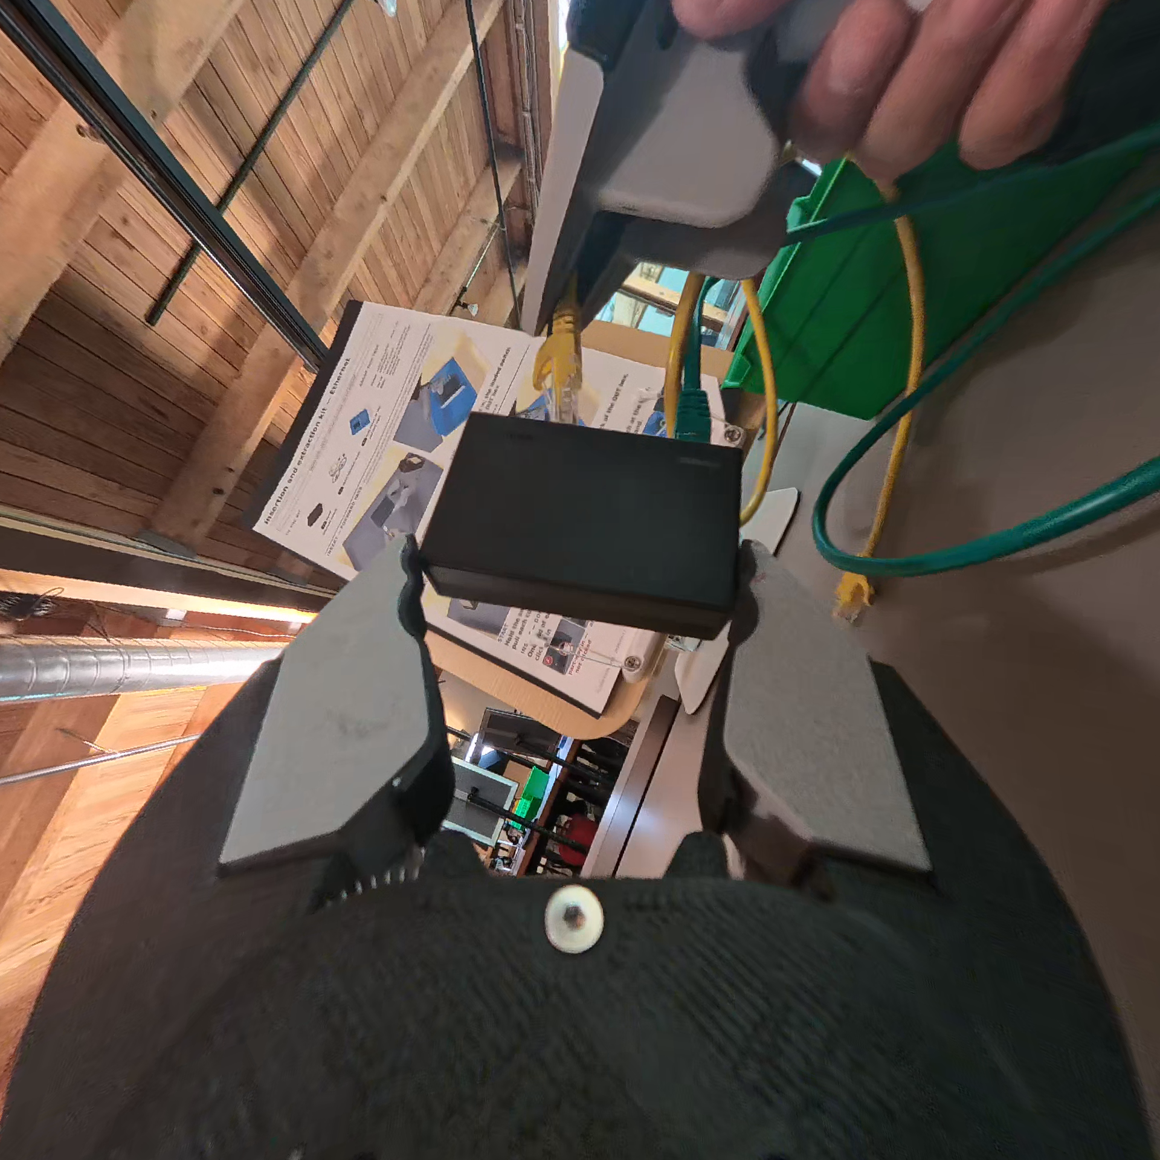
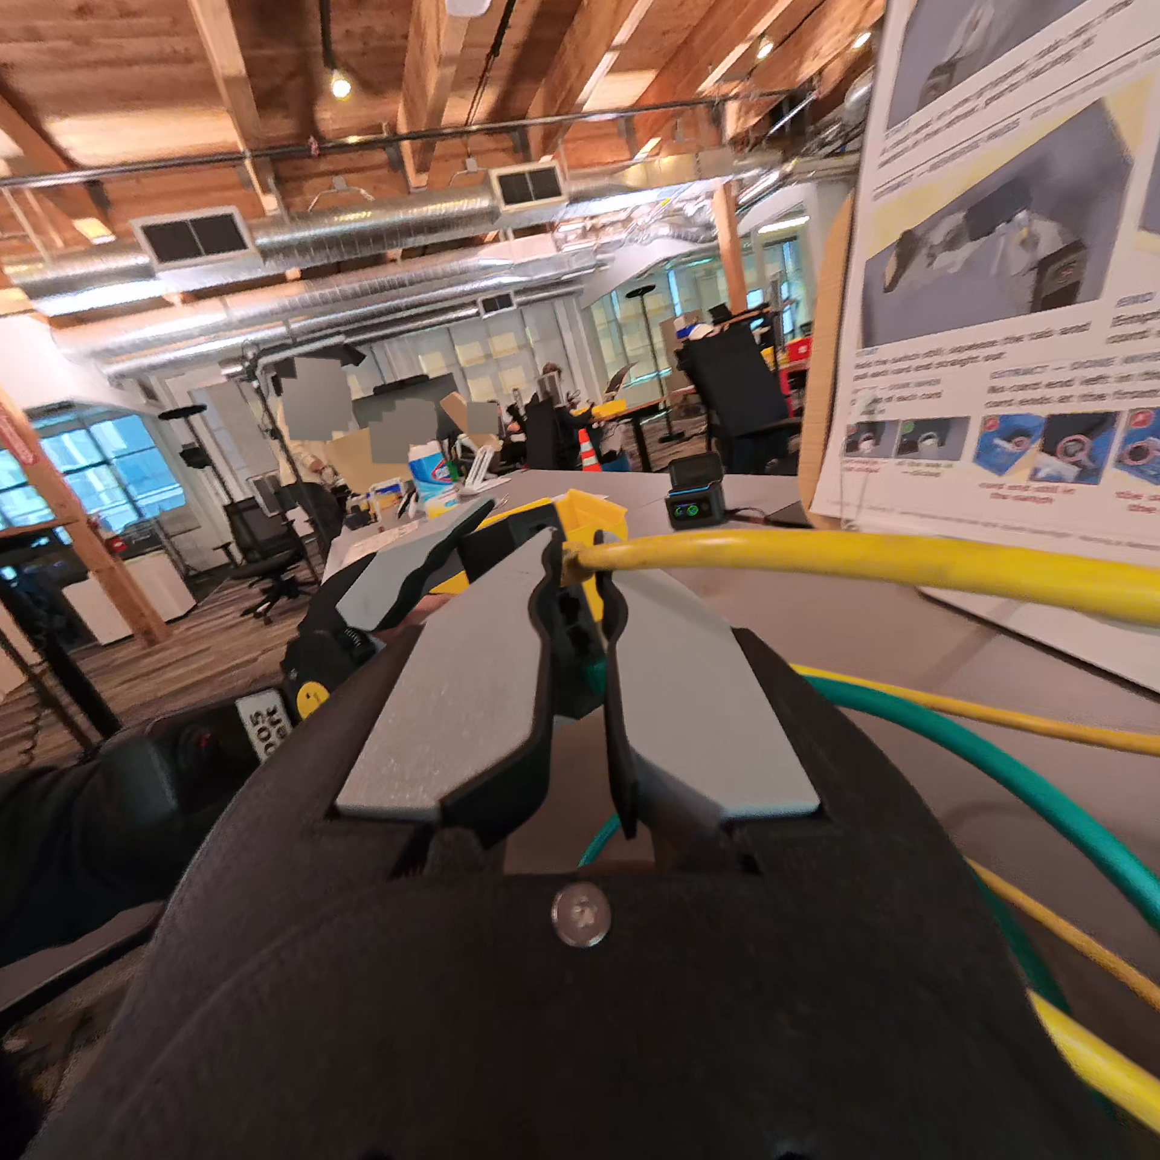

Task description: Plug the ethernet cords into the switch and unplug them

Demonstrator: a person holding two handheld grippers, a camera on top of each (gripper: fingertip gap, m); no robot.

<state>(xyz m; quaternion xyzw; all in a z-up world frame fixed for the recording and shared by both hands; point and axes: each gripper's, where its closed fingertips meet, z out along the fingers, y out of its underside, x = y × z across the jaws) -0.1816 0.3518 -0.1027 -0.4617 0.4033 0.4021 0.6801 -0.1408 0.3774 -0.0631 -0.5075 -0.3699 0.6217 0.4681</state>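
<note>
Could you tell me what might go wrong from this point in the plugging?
1. The left gripper pinches only the near edge of the black switch, so a push could tilt it.
2. The yellow plug, held by the right gripper, meets the switch at an angle and may miss its port.

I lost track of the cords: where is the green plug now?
In the left wrist view the green plug sits at the far edge of the black switch, right of the yellow plug that the right gripper holds.
</note>
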